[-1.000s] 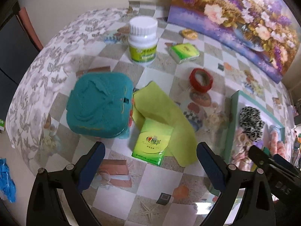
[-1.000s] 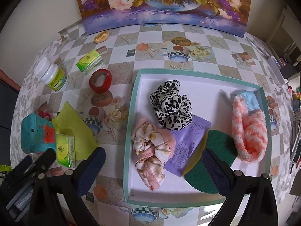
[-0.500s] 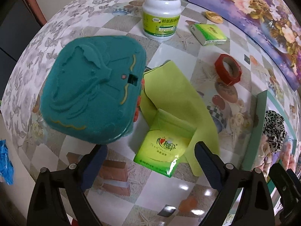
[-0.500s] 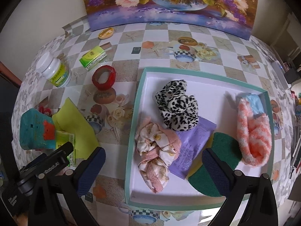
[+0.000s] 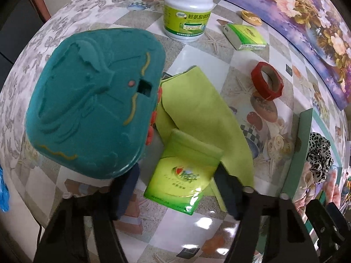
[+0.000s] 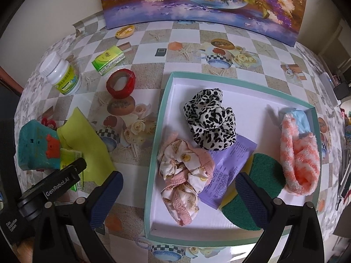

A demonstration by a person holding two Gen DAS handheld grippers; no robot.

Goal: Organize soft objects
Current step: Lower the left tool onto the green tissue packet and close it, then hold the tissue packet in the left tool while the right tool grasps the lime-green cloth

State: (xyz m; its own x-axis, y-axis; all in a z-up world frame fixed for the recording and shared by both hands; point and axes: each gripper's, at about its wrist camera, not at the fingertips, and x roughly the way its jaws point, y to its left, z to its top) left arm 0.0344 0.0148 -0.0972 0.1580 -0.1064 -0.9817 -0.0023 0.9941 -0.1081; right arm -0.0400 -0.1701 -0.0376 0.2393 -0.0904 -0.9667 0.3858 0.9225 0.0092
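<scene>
A green tissue pack [image 5: 182,182] lies on a yellow-green cloth [image 5: 204,114], next to a teal foam block [image 5: 94,100]. My left gripper [image 5: 175,190] points down over the pack. Its jaws are closing with the pack between them, and a small gap still shows at the left finger [image 5: 127,188]. My right gripper [image 6: 178,197] hangs open above the teal-rimmed tray [image 6: 162,118] with nothing in it. In the tray lie a leopard scrunchie [image 6: 210,122], a pink floral scrunchie [image 6: 184,173], a purple packet [image 6: 228,166], a green scouring pad [image 6: 265,175] and an orange fuzzy sock [image 6: 298,157].
A white pill bottle [image 5: 188,15], a small green pack [image 5: 245,36] and a red tape roll [image 5: 266,81] stand behind the cloth. A flower painting [image 6: 201,0] leans along the table's back. The table's edge curves close at the left.
My left gripper has come down close over the tissue pack and its jaws have narrowed around it. The right gripper has stayed over the tray.
</scene>
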